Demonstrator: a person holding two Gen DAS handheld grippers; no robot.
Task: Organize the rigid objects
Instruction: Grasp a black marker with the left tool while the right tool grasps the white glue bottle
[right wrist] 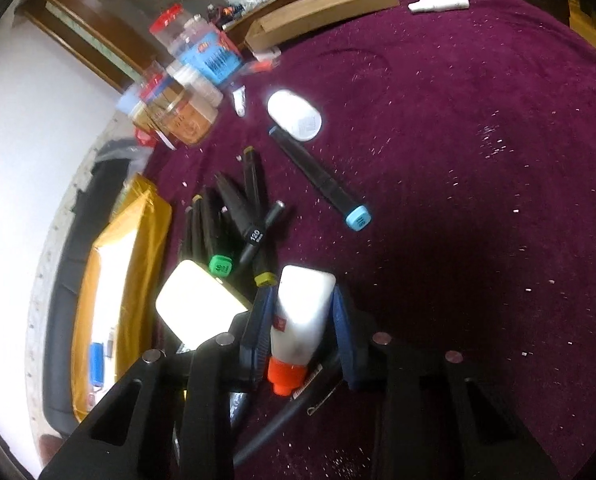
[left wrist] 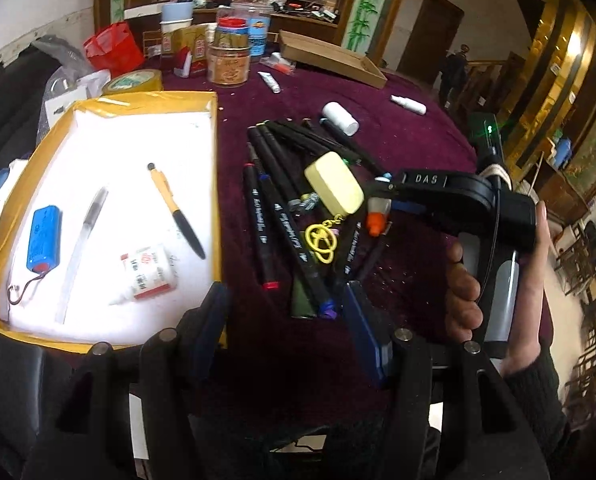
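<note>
My right gripper (right wrist: 300,316) is shut on a white glue bottle with an orange cap (right wrist: 300,316), held over a pile of black markers (right wrist: 233,216). It shows in the left wrist view (left wrist: 378,208) beside a pale yellow case (left wrist: 334,182) with a yellow keychain (left wrist: 322,240). My left gripper (left wrist: 285,304) is open and empty, hovering between the markers (left wrist: 281,208) and a yellow-rimmed white tray (left wrist: 213,184). The tray holds a blue battery (left wrist: 43,238), a clear pen (left wrist: 83,236), a yellow-black pen (left wrist: 175,210) and a small white bottle (left wrist: 147,274).
A purple cloth (right wrist: 478,160) covers the table. A white cylinder (left wrist: 340,118), a lone blue-capped marker (right wrist: 322,180) and a white spray bottle (left wrist: 408,104) lie on it. Jars (left wrist: 227,56), a tape roll (left wrist: 131,82) and a cardboard box (left wrist: 330,58) stand at the back.
</note>
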